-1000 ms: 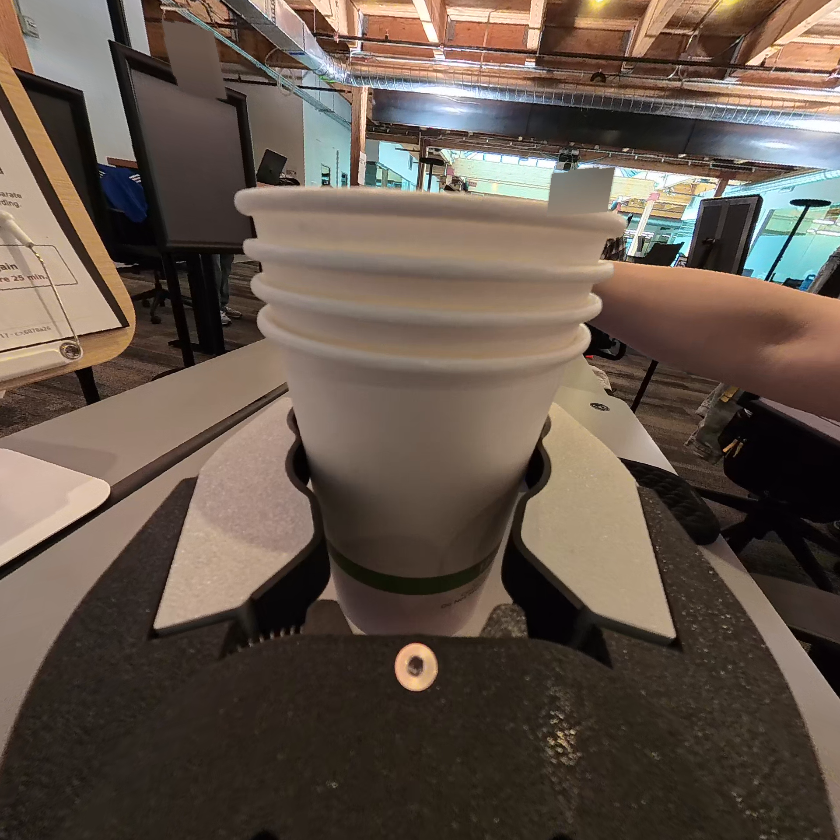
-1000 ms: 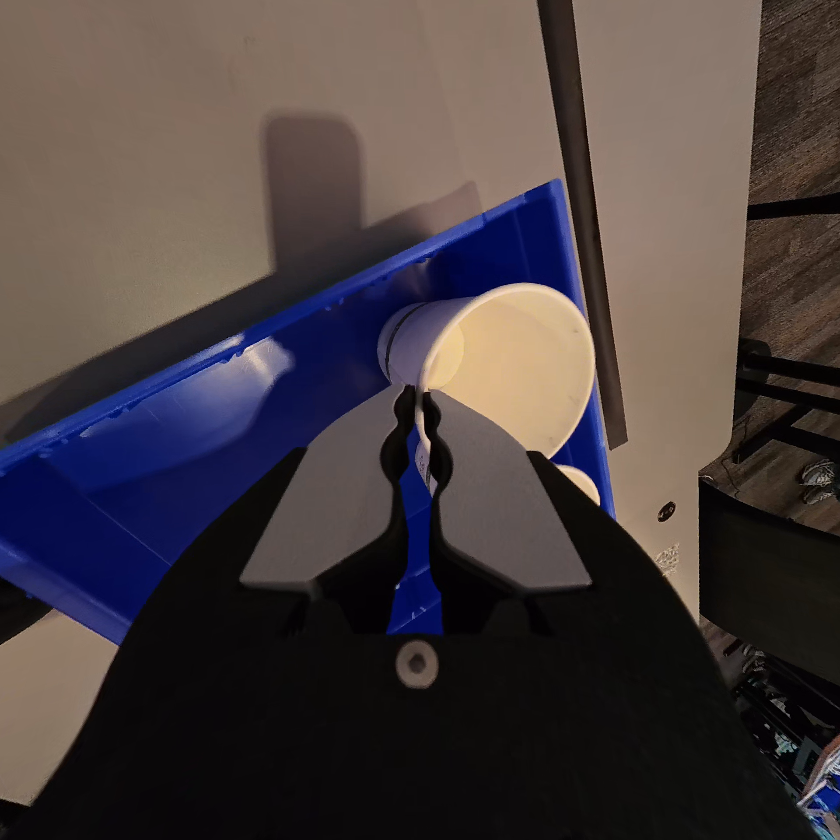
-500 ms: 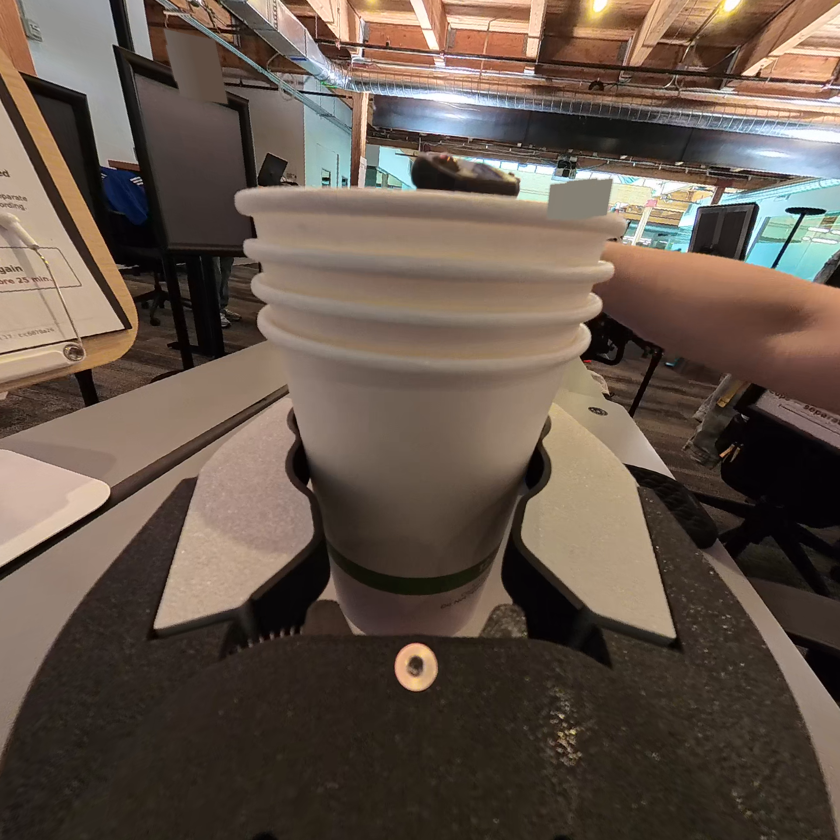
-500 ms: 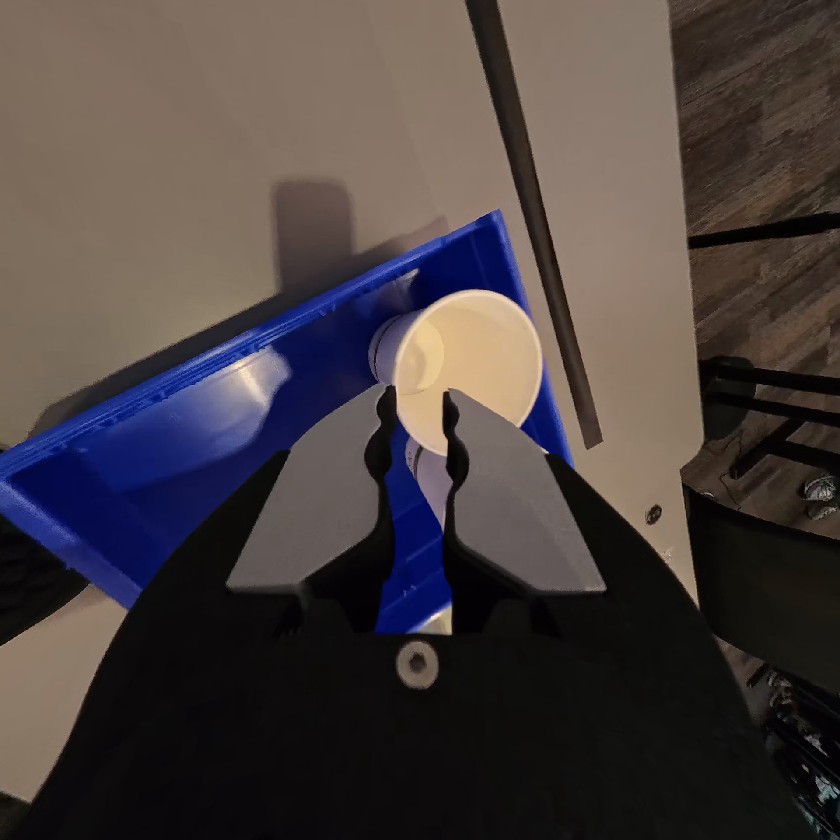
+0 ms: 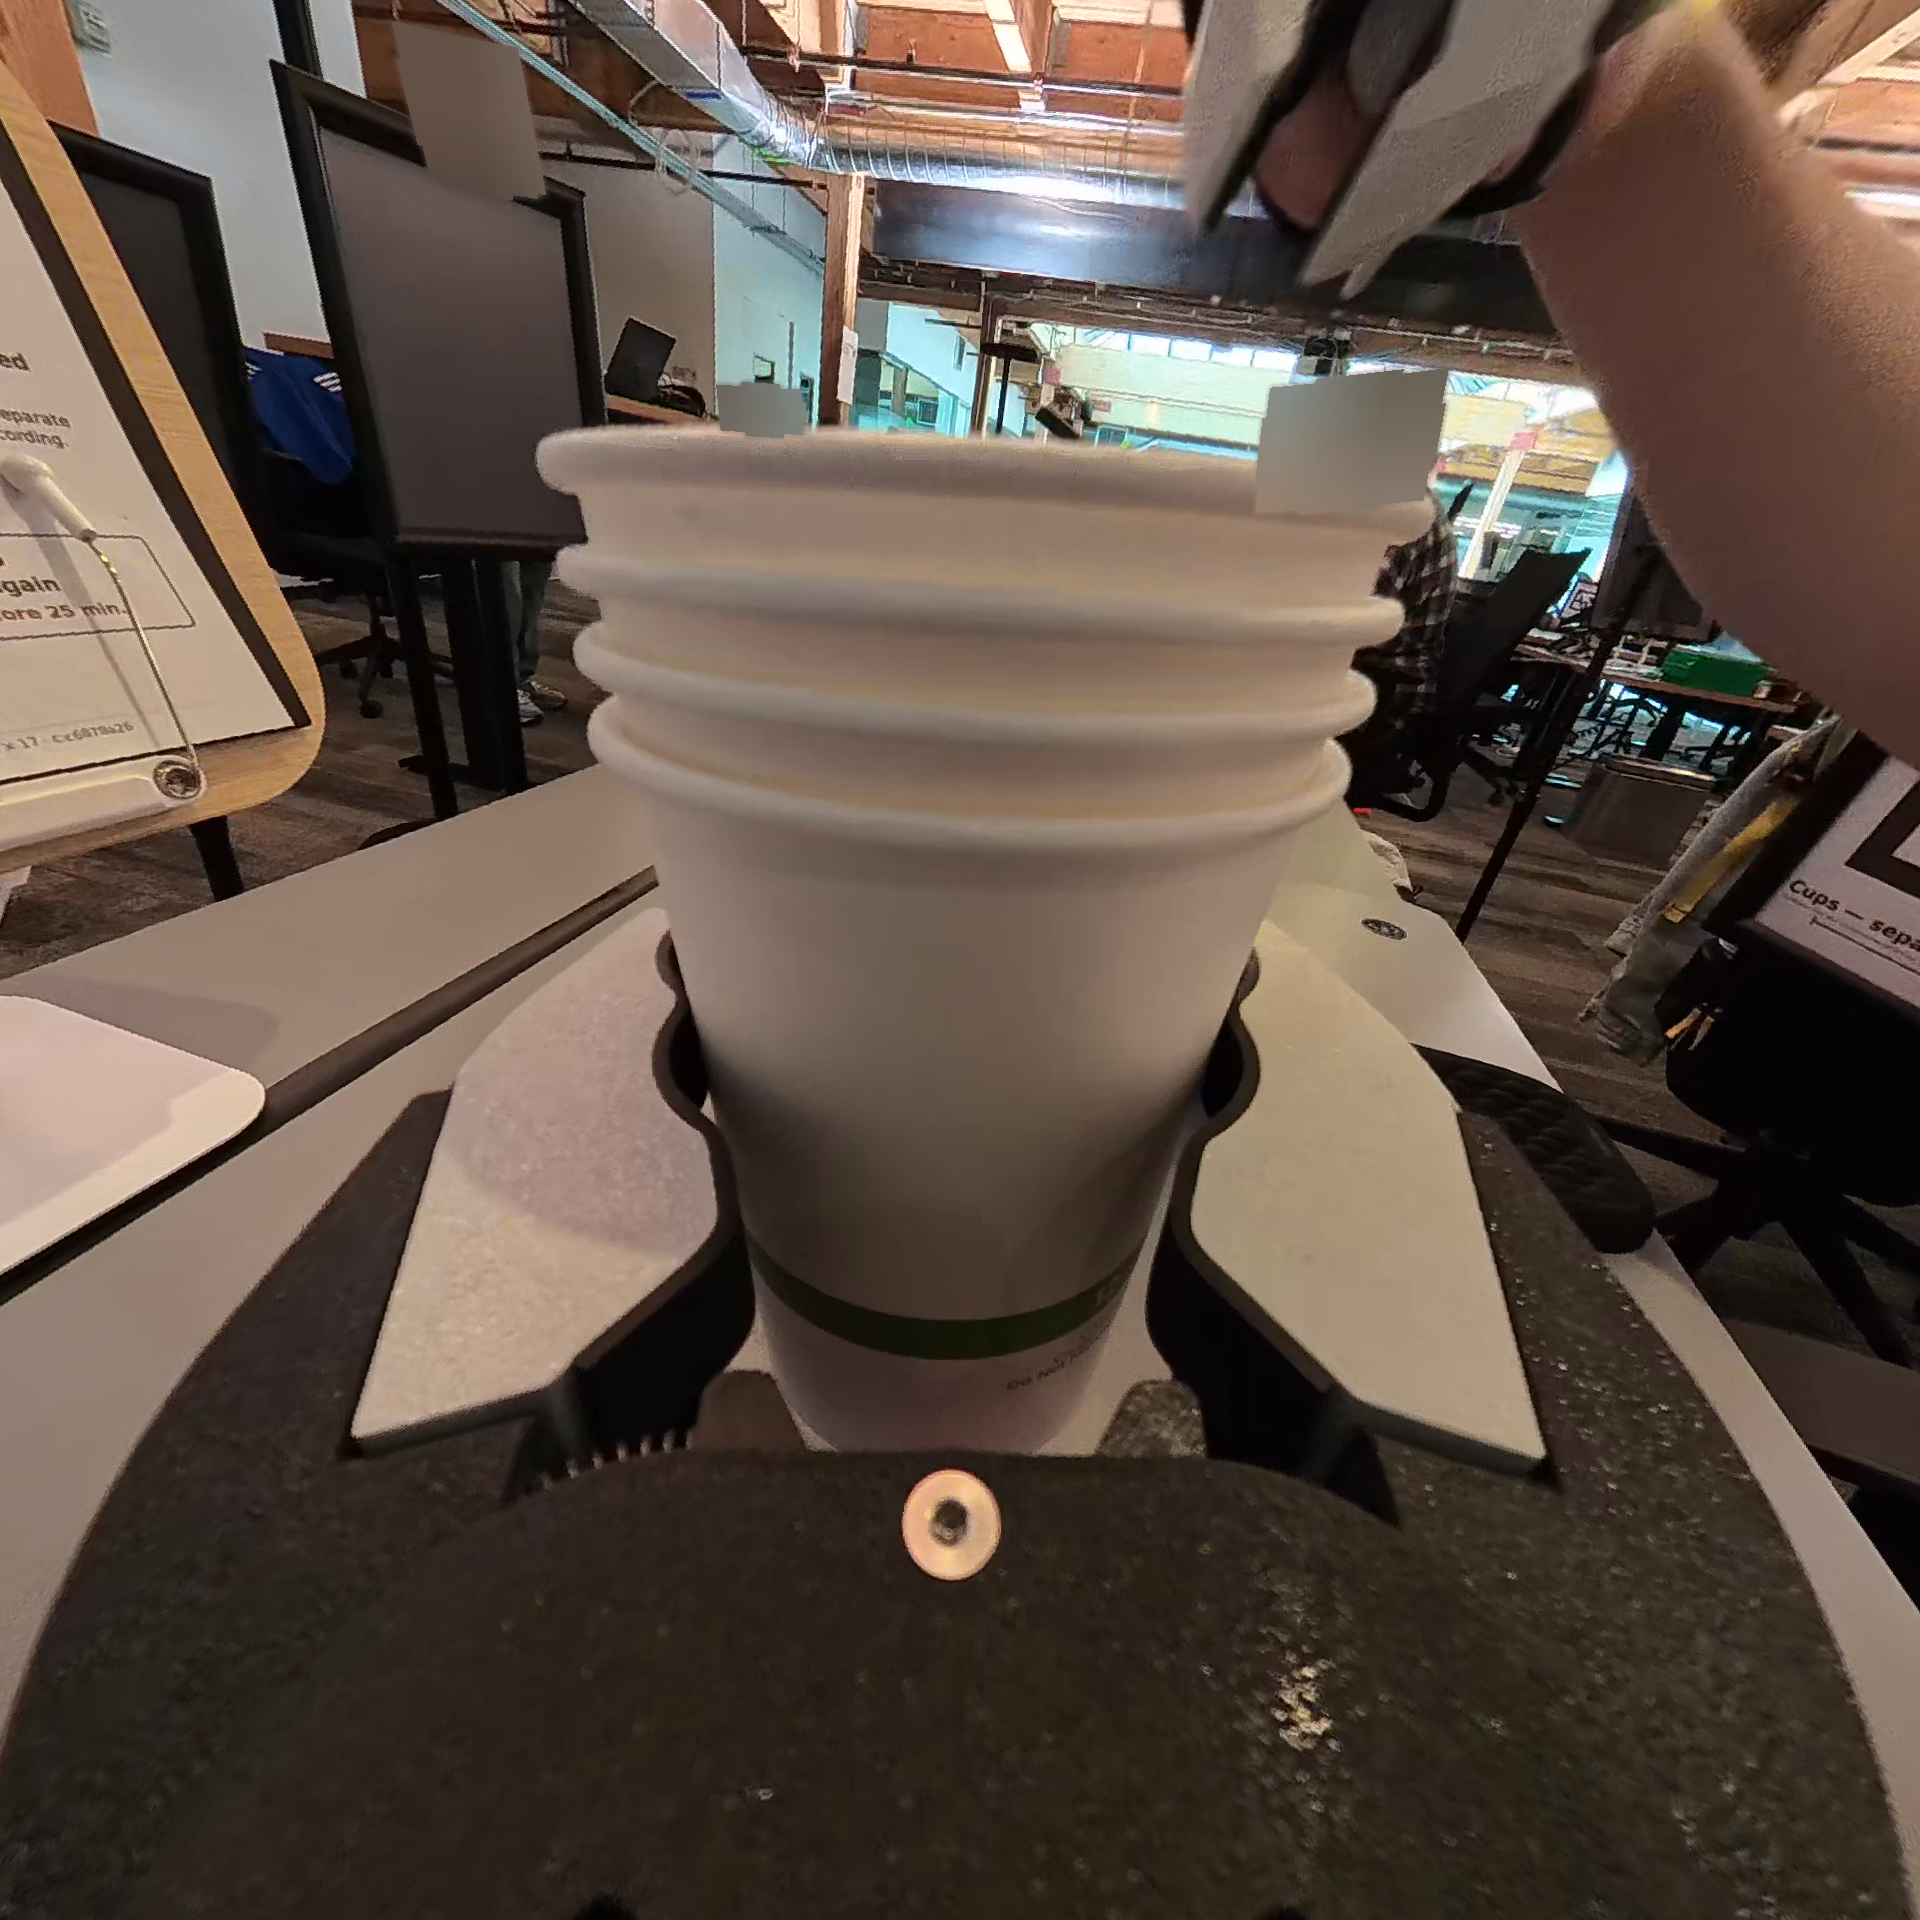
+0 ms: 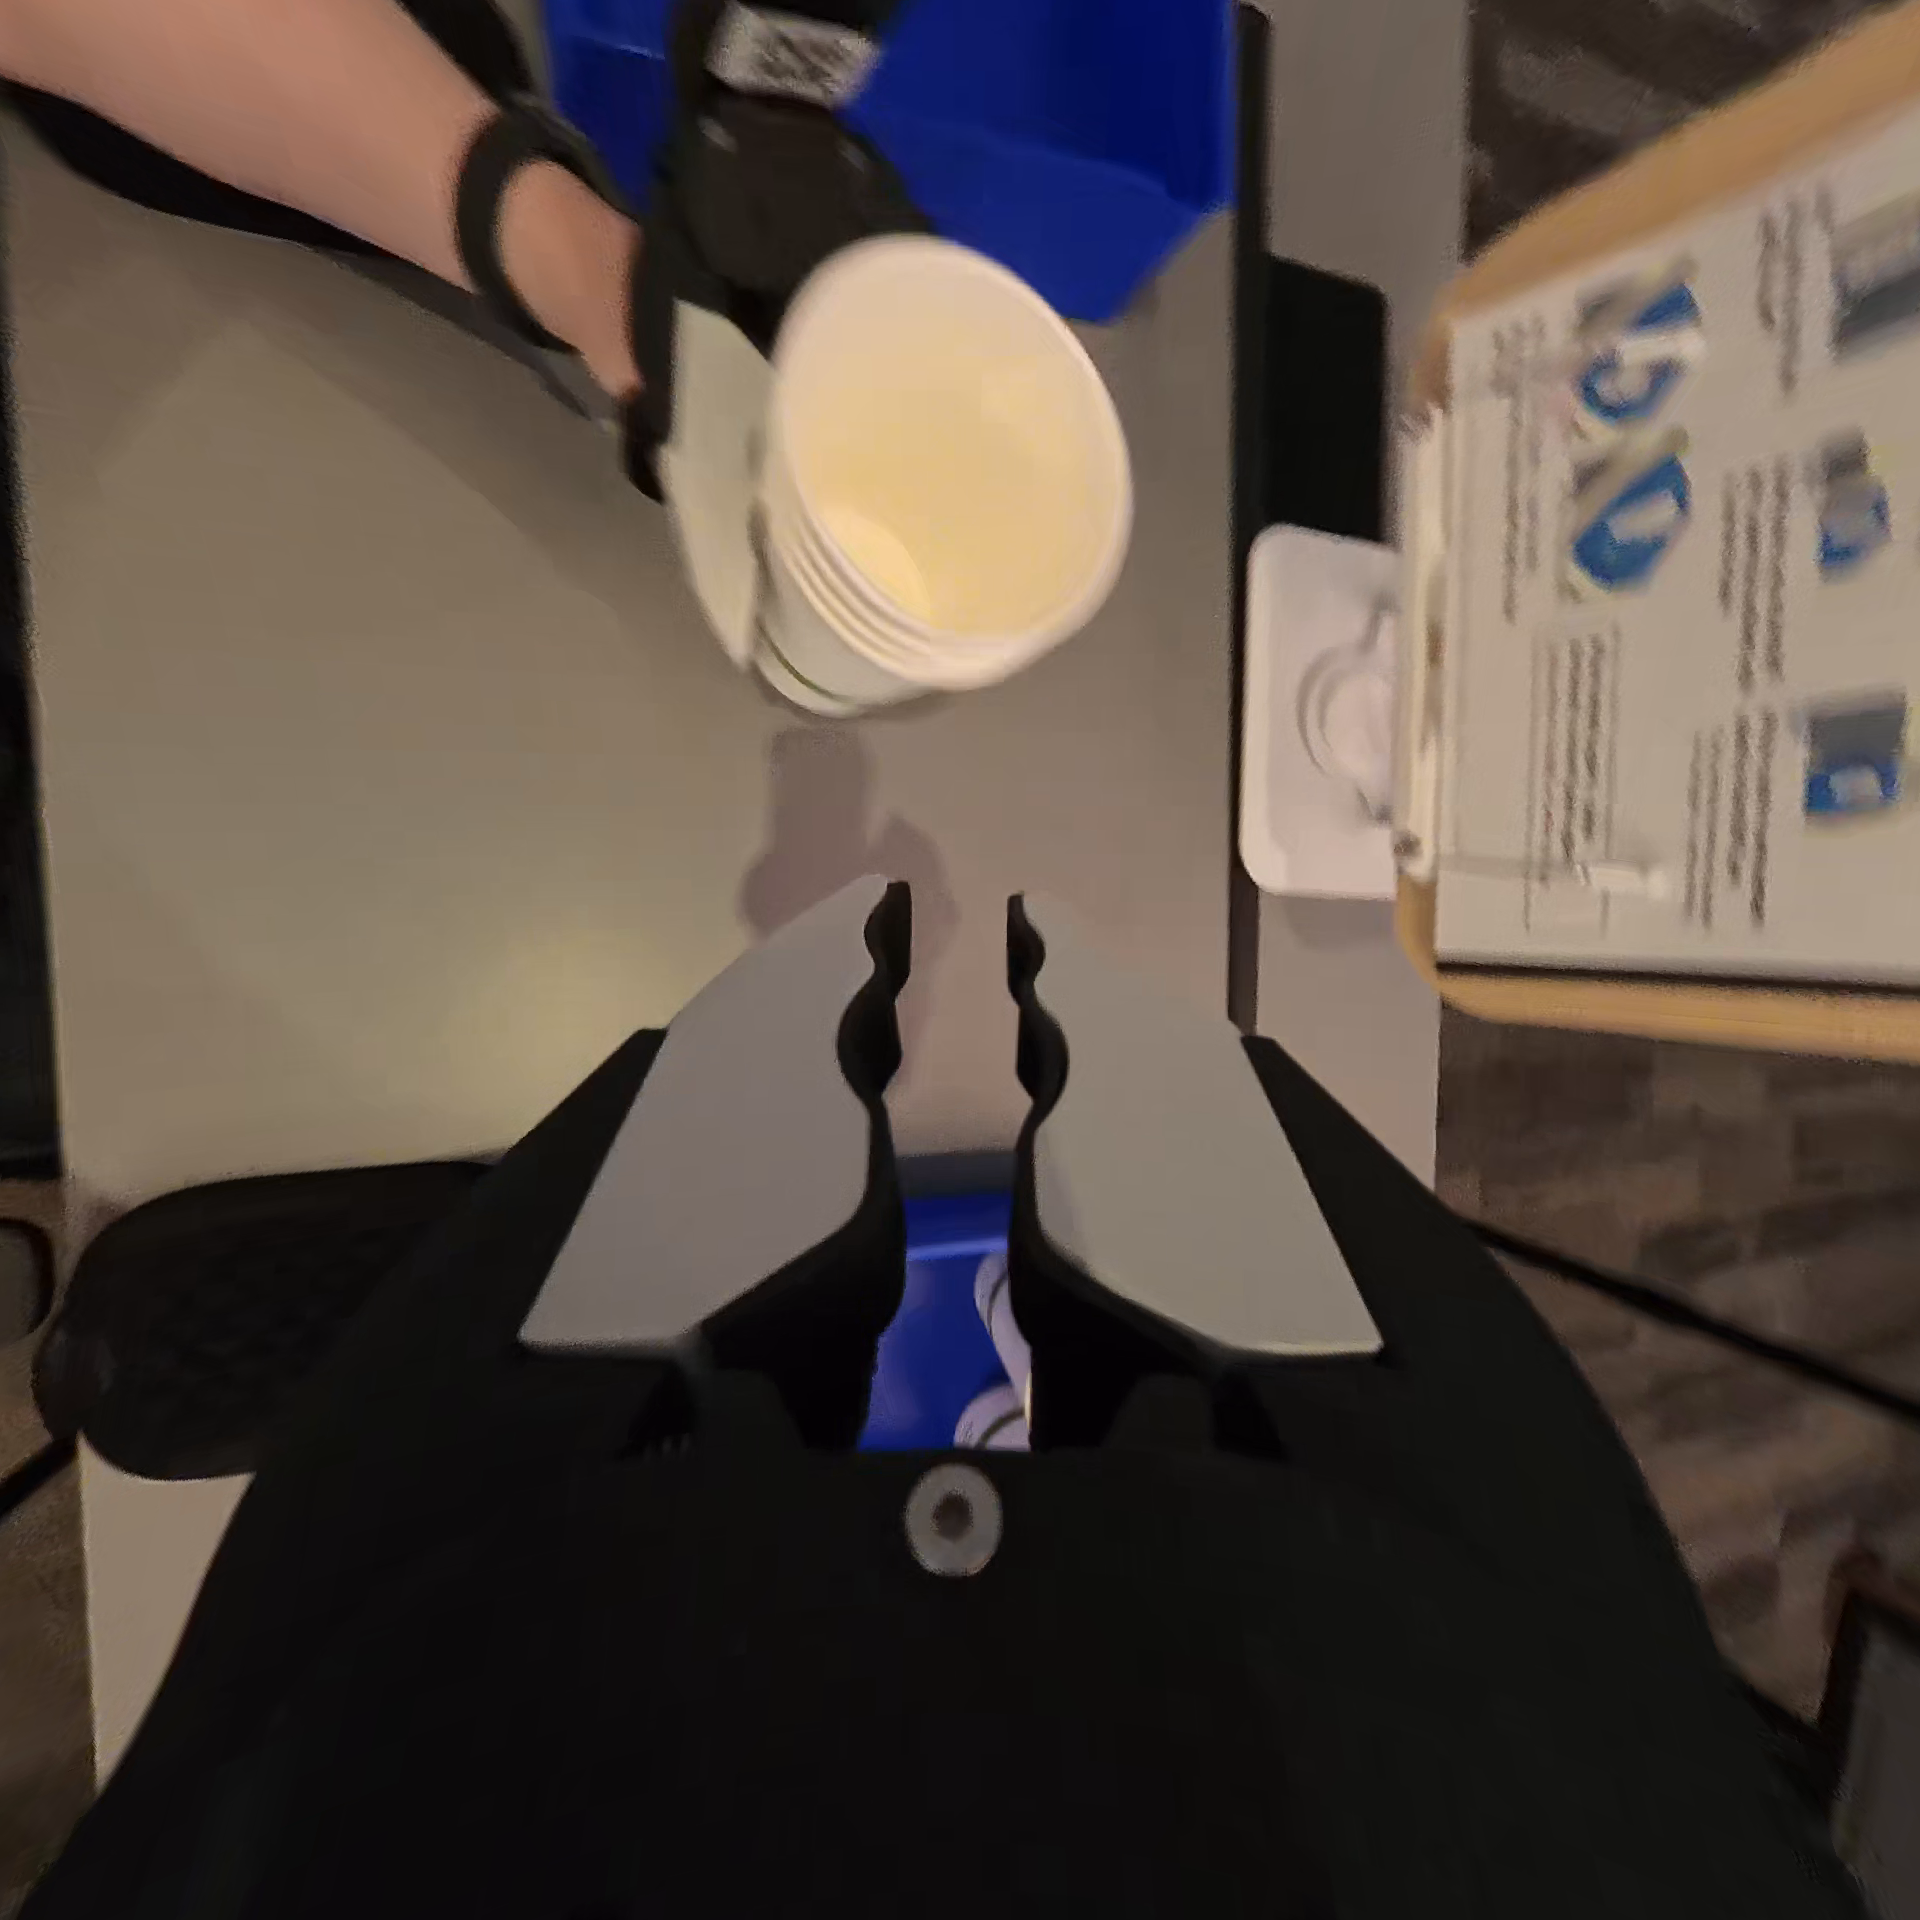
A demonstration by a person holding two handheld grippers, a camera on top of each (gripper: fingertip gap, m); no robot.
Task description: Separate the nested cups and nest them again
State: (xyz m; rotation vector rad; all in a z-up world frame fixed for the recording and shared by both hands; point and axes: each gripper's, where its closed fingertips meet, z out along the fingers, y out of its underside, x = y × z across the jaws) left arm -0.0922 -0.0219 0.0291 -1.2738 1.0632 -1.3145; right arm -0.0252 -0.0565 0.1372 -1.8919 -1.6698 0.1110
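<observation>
Cups [image 5: 966, 935] stand in a stack, four white rims one over the other, and they are upright with the open mouth on top. The left claw [image 5: 956, 1164] is clenched around the bottom cup, one finger on each side, just above the green band. The stack sits over the grey table [image 5: 312, 966].

From above, in the right wrist view, the stack [image 6: 935, 488] shows its pale inside, and the mouth is open with nothing in it. The right claw [image 6: 954, 904] is released, with a clear gap between its two fingers and nothing in them. It hangs high over the table and looks down. The stack lies ahead of it and a little to the left, well apart. In the left wrist view the right claw [image 5: 1340, 135] shows at the top corner, above the stack and off to one side.

A blue bin [image 6: 1039, 135] sits past the stack. A bit more blue shows down between the right claw's fingers, with something pale in it that could be a loose cup [image 6: 997, 1340], but it is too hidden to be sure.

I think the next move is for the right claw to go down and pinch the top rim, then pull straight up along the stack. The left claw has to hold tight so only one cup comes off.
</observation>
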